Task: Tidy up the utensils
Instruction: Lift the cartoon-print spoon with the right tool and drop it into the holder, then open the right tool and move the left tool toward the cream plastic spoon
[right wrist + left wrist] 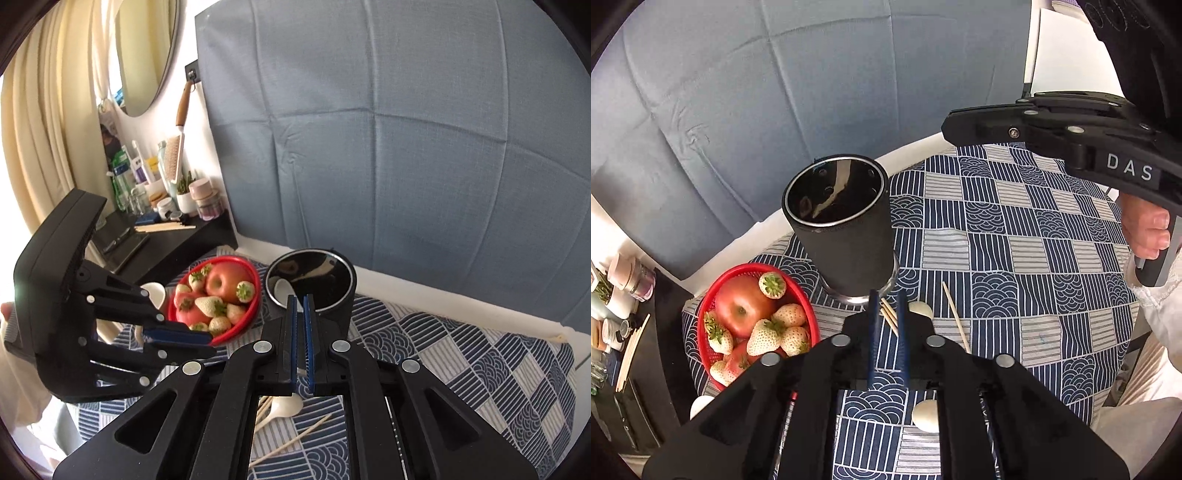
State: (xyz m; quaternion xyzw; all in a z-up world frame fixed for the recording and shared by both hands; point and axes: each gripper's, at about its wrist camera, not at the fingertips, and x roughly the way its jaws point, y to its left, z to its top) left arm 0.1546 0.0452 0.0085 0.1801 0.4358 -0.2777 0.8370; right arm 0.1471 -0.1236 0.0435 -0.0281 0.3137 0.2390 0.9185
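A black cylindrical utensil holder (pixel 846 225) stands on the patterned tablecloth; it also shows in the right wrist view (pixel 314 284) with a white spoon (pixel 282 286) inside. My left gripper (pixel 887 306) hovers just in front of the holder, jaws slightly apart and empty. Below it lie wooden chopsticks (pixel 955 315) and a white spoon (pixel 925 415). My right gripper (pixel 300 306) is above the table near the holder's rim, jaws nearly closed with nothing between them. A white spoon (pixel 282 406) and chopsticks (pixel 295 439) lie under it.
A red basket (pixel 709 314) of apples and strawberries sits left of the holder, also in the right wrist view (pixel 251 314). A white dish (pixel 157 293) lies beside it. A blue padded headboard (pixel 738 92) backs the table. A dark shelf (pixel 177 240) holds bottles.
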